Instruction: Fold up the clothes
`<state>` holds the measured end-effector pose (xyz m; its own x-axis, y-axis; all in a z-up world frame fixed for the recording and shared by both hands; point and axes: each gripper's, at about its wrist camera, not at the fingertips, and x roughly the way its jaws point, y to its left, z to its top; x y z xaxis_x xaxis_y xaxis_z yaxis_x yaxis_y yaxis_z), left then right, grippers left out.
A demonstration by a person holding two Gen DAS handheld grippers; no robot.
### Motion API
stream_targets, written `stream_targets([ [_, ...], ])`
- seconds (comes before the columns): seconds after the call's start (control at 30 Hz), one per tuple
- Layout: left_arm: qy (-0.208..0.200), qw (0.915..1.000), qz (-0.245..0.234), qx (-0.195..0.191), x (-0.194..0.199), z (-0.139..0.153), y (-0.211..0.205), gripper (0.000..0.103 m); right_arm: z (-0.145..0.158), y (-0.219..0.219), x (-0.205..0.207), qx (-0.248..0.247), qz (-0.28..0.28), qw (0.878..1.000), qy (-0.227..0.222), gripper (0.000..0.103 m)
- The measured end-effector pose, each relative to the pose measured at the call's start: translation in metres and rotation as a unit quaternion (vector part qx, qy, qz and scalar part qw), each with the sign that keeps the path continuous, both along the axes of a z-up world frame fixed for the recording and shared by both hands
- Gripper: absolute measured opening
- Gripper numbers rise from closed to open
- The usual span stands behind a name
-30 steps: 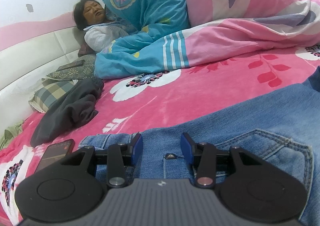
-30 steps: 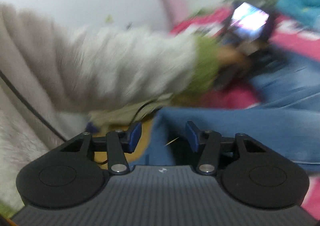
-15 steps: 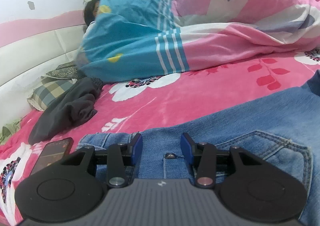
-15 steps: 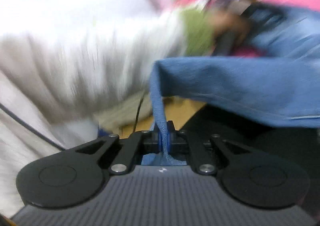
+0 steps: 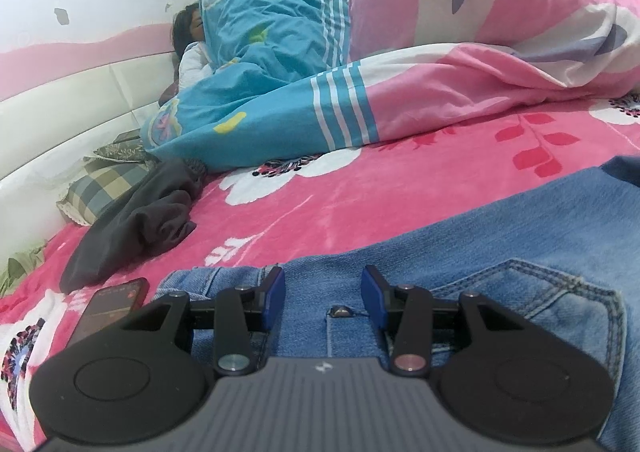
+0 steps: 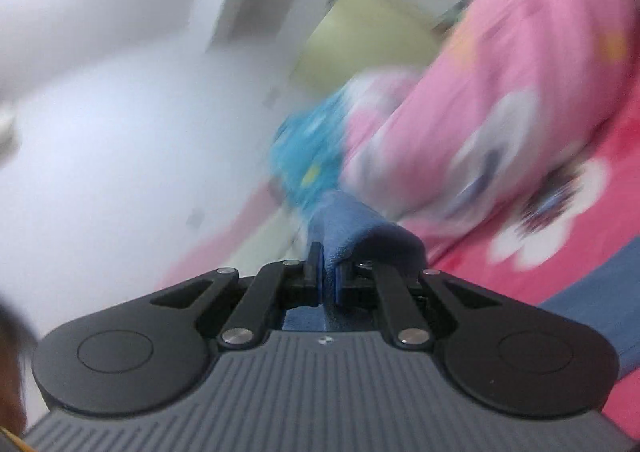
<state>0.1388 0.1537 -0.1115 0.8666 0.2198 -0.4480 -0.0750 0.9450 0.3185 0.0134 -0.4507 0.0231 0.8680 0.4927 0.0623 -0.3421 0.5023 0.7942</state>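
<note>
Left gripper (image 5: 323, 294) is sitting released, jaws spread wide, hovering low over the jeans (image 5: 500, 248), which are lying flat on the pink floral bedspread (image 5: 360, 204). Between the blue fingertips (image 5: 275, 292) a metal rivet (image 5: 340, 311) on the denim is showing, with a stitched back pocket (image 5: 560, 292) just right of the claw. Left of the claw a phone (image 5: 114, 302) is lying on the bedspread, touching the jeans' waistband edge. Ahead-left a dark grey garment (image 5: 136, 220) is lying crumpled, near a plaid pillow (image 5: 100, 188). Farther ahead a person (image 5: 188, 28) is lying under a blue-and-pink quilt (image 5: 380, 52), against the white padded headboard (image 5: 60, 120).

Right gripper (image 6: 327, 280) is clenching a fold of blue denim fabric (image 6: 352, 224), cloth bunching up ahead of the jaws and draping over the right finger. Right-wrist view is motion-blurred; more blue cloth is trailing right of the claw, above the bedspread (image 6: 592, 212).
</note>
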Motion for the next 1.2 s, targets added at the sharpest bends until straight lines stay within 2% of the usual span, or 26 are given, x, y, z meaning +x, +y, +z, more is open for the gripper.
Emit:
stream_targets([
  [0.1, 0.001, 1.0, 0.0, 0.002, 0.0, 0.0, -0.001, 0.044, -0.028, -0.053, 0.0, 0.057, -0.072, 0.995, 0.037, 0.004],
  [0.2, 0.001, 1.0, -0.001, 0.005, 0.0, 0.0, -0.001, 0.044, -0.072, -0.094, 0.009, 0.115, -0.117, 0.981, 0.1, 0.004],
  [0.3, 0.0, 1.0, -0.001, 0.005, 0.0, -0.001, -0.001, 0.044, -0.115, -0.115, 0.022, 0.13, -0.144, 0.967, 0.168, 0.004],
  [0.4, 0.0, 1.0, -0.001, 0.007, 0.0, -0.001, -0.001, 0.044, -0.155, -0.111, 0.03, 0.166, -0.151, 0.948, 0.227, 0.007],
  [0.5, 0.0, 1.0, -0.001, 0.007, 0.0, -0.001, -0.002, 0.044, -0.166, -0.118, 0.031, 0.174, -0.146, 0.942, 0.248, 0.007],
  [0.67, 0.0, 1.0, -0.001, 0.008, -0.001, -0.001, -0.002, 0.044, -0.156, -0.131, 0.051, 0.168, -0.098, 0.931, 0.31, 0.009],
  [0.73, 0.0, 1.0, -0.001, 0.009, 0.0, -0.001, -0.002, 0.044, -0.149, -0.136, 0.055, 0.168, -0.074, 0.925, 0.334, 0.022],
  [0.8, 0.0, 0.9999, -0.001, 0.01, 0.0, -0.001, -0.002, 0.044, -0.144, -0.143, 0.058, 0.173, -0.046, 0.919, 0.352, 0.026],
  [0.93, 0.001, 0.9999, -0.001, 0.013, 0.0, -0.001, -0.003, 0.044, -0.127, -0.155, 0.068, 0.12, -0.005, 0.92, 0.372, 0.03],
  [1.03, 0.001, 0.9999, 0.0, 0.014, 0.0, -0.001, -0.003, 0.044, -0.113, -0.163, 0.076, 0.071, 0.023, 0.919, 0.388, 0.053],
  [1.07, 0.001, 0.9999, 0.0, 0.014, 0.0, -0.001, -0.003, 0.044, -0.108, -0.166, 0.078, 0.049, 0.029, 0.916, 0.397, 0.057],
  [1.1, 0.001, 0.9999, 0.0, 0.015, 0.0, -0.001, -0.004, 0.044, -0.104, -0.167, 0.08, 0.003, 0.021, 0.906, 0.422, 0.068],
  [1.17, 0.0, 0.9999, 0.0, 0.015, 0.0, -0.001, -0.004, 0.044, -0.094, -0.17, 0.078, -0.073, -0.019, 0.89, 0.449, 0.071],
  [1.2, 0.0, 0.9999, 0.001, 0.015, 0.0, -0.001, -0.004, 0.044, -0.085, -0.165, 0.07, -0.089, -0.032, 0.897, 0.432, 0.071],
])
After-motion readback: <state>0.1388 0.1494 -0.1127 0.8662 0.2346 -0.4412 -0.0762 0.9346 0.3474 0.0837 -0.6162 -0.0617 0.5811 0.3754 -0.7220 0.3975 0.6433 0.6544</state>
